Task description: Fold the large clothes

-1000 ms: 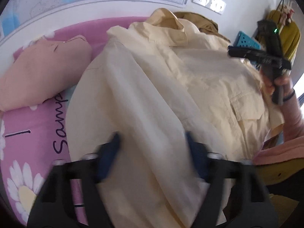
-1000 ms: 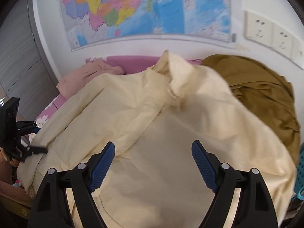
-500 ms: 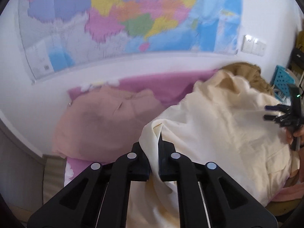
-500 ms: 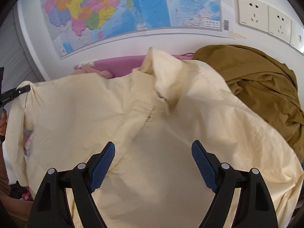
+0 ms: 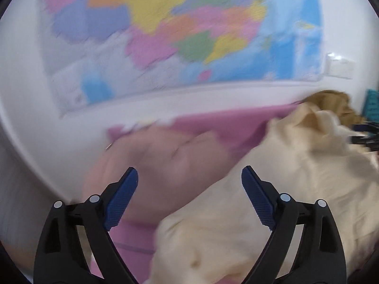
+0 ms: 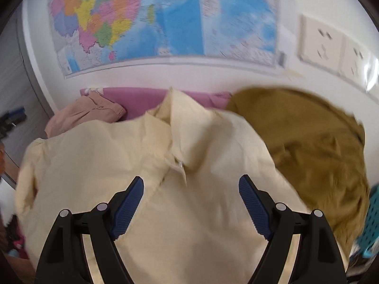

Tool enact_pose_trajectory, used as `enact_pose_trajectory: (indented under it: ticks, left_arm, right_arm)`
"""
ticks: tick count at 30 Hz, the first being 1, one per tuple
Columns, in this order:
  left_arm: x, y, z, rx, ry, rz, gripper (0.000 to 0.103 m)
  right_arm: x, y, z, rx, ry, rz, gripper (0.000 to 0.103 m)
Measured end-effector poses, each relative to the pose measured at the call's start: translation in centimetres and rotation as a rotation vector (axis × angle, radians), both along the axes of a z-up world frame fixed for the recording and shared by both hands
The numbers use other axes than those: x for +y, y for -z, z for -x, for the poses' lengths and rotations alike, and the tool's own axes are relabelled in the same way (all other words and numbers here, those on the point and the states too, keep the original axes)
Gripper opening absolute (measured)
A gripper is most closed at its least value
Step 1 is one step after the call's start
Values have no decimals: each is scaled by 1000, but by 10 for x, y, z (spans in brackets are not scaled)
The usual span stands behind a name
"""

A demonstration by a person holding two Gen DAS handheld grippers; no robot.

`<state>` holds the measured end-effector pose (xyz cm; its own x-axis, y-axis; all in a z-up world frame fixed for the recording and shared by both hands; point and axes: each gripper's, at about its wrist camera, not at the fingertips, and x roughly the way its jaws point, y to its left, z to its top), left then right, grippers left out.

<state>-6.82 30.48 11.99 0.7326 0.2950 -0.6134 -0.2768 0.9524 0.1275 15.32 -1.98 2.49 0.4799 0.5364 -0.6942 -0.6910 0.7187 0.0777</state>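
Note:
A large cream shirt (image 6: 146,165) lies spread on the pink bed cover (image 6: 142,99), collar toward the wall. In the left wrist view the same cream shirt (image 5: 272,189) fills the lower right, its edge folded over. My left gripper (image 5: 189,182) hovers above the shirt's left edge, its jaws opening wide, with nothing between the blue pads (image 5: 123,198). My right gripper (image 6: 190,189) stands open above the shirt's chest, just below the collar, gripping nothing. The right gripper (image 5: 364,133) also shows as a dark shape at the far right of the left wrist view.
A pale pink garment (image 5: 161,161) lies left of the shirt near the wall. A mustard-brown garment (image 6: 308,146) is heaped to the shirt's right. A teal basket (image 6: 372,215) stands at the right edge. A map (image 6: 165,16) and wall sockets (image 6: 331,47) are on the wall behind.
My left gripper shut on the shirt's left edge, lifted it up and over, then opened and let it go. The right gripper stayed open and drifted sideways over the shirt.

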Motion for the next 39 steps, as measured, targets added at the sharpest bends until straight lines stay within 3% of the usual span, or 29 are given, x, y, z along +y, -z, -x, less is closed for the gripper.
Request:
enact_pose_trajectory:
  ticks: [4,8,11,13,15,17,19,21,24,27,29,30,33,36,39]
  left_arm:
    - [-41,18,-47,50,129,-12,89]
    - [-69,64,-112,167,234,15,89]
    - [-82,99,-149,260,254,2,89]
    - [-77,119,-169,308,249,62,88]
    - [-69,130,-180,338,230,111,71]
    - [-54,134,-186,351,210,180,31]
    - [-40,130,-183,320,189,240,11]
    - [-27,116,-173,241,176,297,9]
    - [-19,97,-159,157,137,290,9]
    - [-23,99,-157,170,103,217,12]
    - [-26,105,-161,200,92,184,19]
    - [-29,109,-164,213,96,170,20]
    - [-30,108,-160,219,83,131,36]
    - [-35,98,-149,181,98,124,55]
    - [-40,84,-134,126,148,142,63]
  right_arm:
    - [44,14,-14,-12,-42,94,75]
    - [77,35,-29,-34,-48,211,62]
    - [84,44,-44,-28,-21,236,52]
    - [83,42,-53,-3,-31,210,11]
    - [81,35,-58,-11,-31,189,8]
    - [80,19,-60,-42,-34,156,7]
    - [80,0,-59,-95,-37,107,6]
    - [78,-19,-63,-139,-20,52,5]
    - [83,-25,-83,-119,15,14,5]
    - [99,-8,-100,-104,20,49,6]
    - [106,7,-109,-65,21,94,7]
    - [106,14,-112,-47,31,118,10]
    - [81,4,-104,-22,22,51,42]
    - [39,-20,-81,-89,32,37,57]
    - [-31,-37,-52,-115,76,25,69]
